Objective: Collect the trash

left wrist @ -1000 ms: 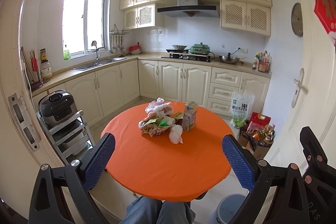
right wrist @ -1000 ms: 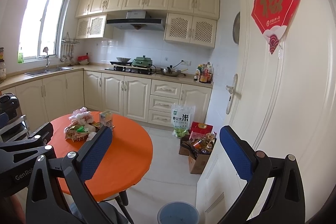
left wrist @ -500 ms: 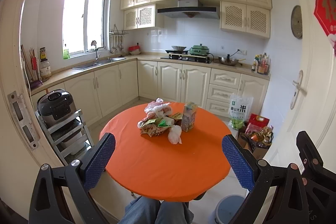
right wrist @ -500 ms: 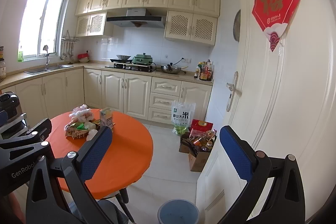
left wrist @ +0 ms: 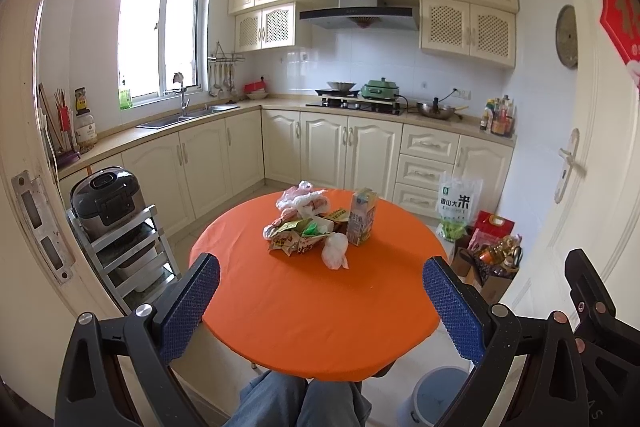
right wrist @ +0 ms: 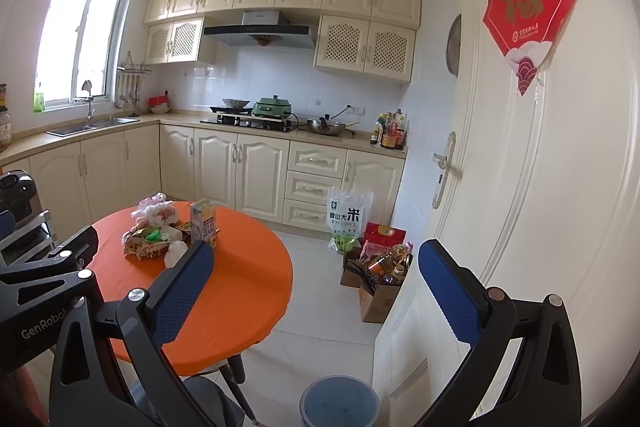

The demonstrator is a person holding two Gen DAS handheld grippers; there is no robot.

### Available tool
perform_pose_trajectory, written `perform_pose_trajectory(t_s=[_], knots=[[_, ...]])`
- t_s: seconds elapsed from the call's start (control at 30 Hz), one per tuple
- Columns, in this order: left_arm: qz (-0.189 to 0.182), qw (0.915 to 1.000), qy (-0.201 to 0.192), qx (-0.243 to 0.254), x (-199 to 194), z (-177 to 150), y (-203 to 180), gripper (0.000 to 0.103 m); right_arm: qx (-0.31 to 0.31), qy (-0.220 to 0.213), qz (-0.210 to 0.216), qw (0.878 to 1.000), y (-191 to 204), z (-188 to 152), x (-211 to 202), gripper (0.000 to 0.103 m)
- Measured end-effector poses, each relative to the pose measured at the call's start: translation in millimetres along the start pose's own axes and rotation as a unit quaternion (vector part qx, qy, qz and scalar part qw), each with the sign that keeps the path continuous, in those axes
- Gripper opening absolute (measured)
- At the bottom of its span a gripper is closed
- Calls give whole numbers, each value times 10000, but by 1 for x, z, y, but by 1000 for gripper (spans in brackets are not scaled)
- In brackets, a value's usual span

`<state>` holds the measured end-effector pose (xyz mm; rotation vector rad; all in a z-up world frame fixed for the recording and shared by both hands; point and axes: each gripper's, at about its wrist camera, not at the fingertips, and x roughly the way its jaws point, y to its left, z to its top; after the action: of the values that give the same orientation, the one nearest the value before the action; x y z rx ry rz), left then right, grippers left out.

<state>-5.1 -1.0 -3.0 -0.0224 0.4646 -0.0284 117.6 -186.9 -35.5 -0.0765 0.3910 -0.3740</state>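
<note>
A pile of trash [left wrist: 304,227] lies near the middle of a round orange table [left wrist: 320,319]: snack wrappers, crumpled plastic bags [left wrist: 335,255] and an upright drink carton [left wrist: 362,217]. The pile also shows in the right wrist view [right wrist: 160,235]. A blue bin [right wrist: 339,403] stands on the floor by the table's near right side; it also shows in the left wrist view [left wrist: 436,397]. My left gripper [left wrist: 320,307] is open and empty, held above the table's near edge. My right gripper [right wrist: 316,299] is open and empty, to the right of the table, above the floor.
A white door [right wrist: 520,207] stands close on the right. Cardboard boxes with bottles [right wrist: 380,275] and a rice bag [right wrist: 348,219] sit on the floor by it. A metal rack with a rice cooker [left wrist: 108,199] stands left of the table. Kitchen cabinets [left wrist: 340,147] line the far walls.
Both views have shifted slightly; the table and trash sit a little lower and nearer. Both grippers stay open and empty.
</note>
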Motion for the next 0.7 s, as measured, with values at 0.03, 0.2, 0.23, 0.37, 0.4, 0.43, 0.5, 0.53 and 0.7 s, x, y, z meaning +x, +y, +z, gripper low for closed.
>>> perform_pose_trajectory(t_s=[0.03, 0.2, 0.23, 0.37, 0.4, 0.43, 0.5, 0.53, 0.7], knots=[[1, 10000, 7, 3, 1, 0, 0, 99, 3, 1, 1, 10000, 0, 0, 0, 103], [-4, 10000, 36, -12, 2, -1, 3, 99, -1, 12, 5, 10000, 1, -1, 0, 103], [-5, 10000, 48, -8, 3, -2, 3, 99, -11, 31, -4, 10000, 1, -2, 2, 103], [-36, 10000, 86, 12, 4, -1, 2, 99, -15, 71, -40, 10000, 2, -4, 3, 103], [-38, 10000, 89, 12, 4, -1, 3, 99, -22, 74, -49, 10000, 3, -4, 3, 103], [-38, 9999, 93, 17, 4, -1, 3, 99, -29, 76, -58, 9999, 3, -5, 3, 103], [-42, 9999, 95, 18, 4, 0, 4, 99, -27, 80, -55, 9999, 4, -5, 3, 103], [-43, 9999, 93, 14, 5, 0, 4, 99, -21, 80, -50, 10000, 4, -5, 3, 103], [-25, 10000, 77, 17, 5, 1, 3, 99, -29, 82, -55, 9999, 4, -4, 3, 103]])
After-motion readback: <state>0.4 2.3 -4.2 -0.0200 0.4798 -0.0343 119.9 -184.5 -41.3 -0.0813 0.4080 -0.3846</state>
